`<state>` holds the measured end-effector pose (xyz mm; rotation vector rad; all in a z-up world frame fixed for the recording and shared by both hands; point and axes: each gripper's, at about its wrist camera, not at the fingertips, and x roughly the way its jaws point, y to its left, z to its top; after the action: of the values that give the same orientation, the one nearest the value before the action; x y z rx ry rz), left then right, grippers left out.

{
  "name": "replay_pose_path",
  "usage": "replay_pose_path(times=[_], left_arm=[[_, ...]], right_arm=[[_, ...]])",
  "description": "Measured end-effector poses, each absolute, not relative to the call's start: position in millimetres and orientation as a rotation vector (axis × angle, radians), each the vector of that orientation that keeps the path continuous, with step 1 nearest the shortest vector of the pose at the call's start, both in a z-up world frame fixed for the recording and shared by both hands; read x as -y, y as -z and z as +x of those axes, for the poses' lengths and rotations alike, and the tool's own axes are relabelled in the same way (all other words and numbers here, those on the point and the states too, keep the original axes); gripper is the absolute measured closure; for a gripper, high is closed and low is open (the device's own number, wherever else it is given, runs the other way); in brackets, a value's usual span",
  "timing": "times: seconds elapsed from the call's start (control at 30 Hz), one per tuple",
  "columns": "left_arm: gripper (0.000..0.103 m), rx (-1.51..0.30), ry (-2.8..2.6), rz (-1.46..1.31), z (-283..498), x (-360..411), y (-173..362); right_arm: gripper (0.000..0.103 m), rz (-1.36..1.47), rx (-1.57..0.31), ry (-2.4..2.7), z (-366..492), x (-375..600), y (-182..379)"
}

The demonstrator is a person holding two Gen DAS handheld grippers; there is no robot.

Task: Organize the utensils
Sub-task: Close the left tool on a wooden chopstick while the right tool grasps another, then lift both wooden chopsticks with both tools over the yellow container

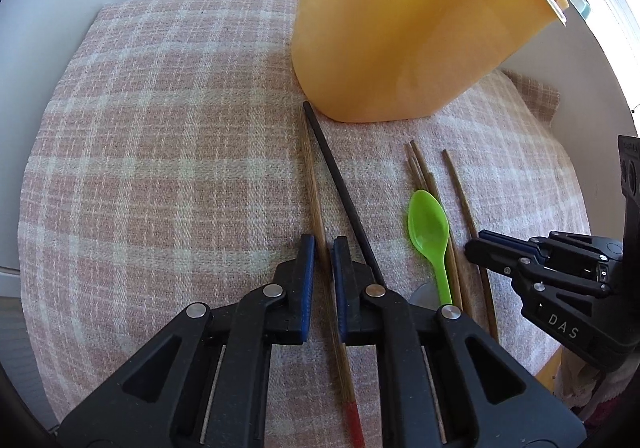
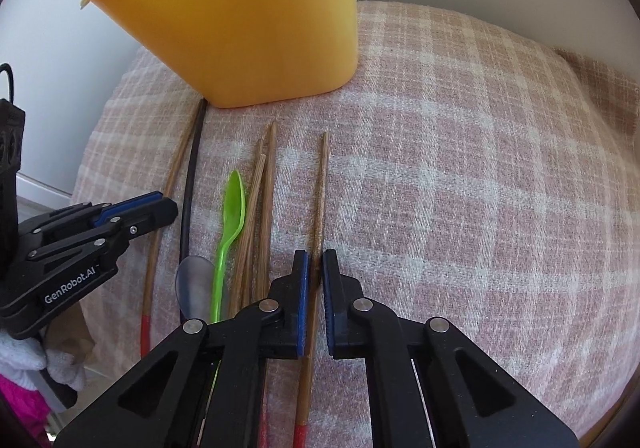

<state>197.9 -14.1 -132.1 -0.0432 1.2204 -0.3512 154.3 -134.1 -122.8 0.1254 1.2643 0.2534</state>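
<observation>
A tall yellow holder (image 1: 396,28) (image 2: 248,20) stands on the pink plaid cloth (image 1: 168,136) (image 2: 460,176). Wooden chopsticks, a black chopstick (image 1: 340,184) (image 2: 191,176), a green spoon (image 1: 430,236) (image 2: 231,216) and a clear spoon (image 2: 194,284) lie before it. My left gripper (image 1: 323,248) is shut on a red-tipped wooden chopstick (image 1: 314,184) that lies on the cloth. My right gripper (image 2: 315,260) is shut on another red-tipped wooden chopstick (image 2: 320,184), the rightmost one, also flat on the cloth. Each gripper shows in the other's view: the right (image 1: 476,248), the left (image 2: 166,208).
Three more wooden chopsticks (image 2: 260,208) lie bunched beside the green spoon. White walls stand behind the table. The cloth's edge drops off at the near side; white and pink fabric (image 2: 24,368) hangs below it.
</observation>
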Motion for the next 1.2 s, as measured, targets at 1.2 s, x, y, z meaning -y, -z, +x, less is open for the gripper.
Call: replay_pose_path(times=[1.2], left_arm=[[0.099, -0.89, 0.46, -0.046, 119, 18, 40]], right_arm=[[0.098, 0.204, -0.948, -0.235, 106, 182, 51]])
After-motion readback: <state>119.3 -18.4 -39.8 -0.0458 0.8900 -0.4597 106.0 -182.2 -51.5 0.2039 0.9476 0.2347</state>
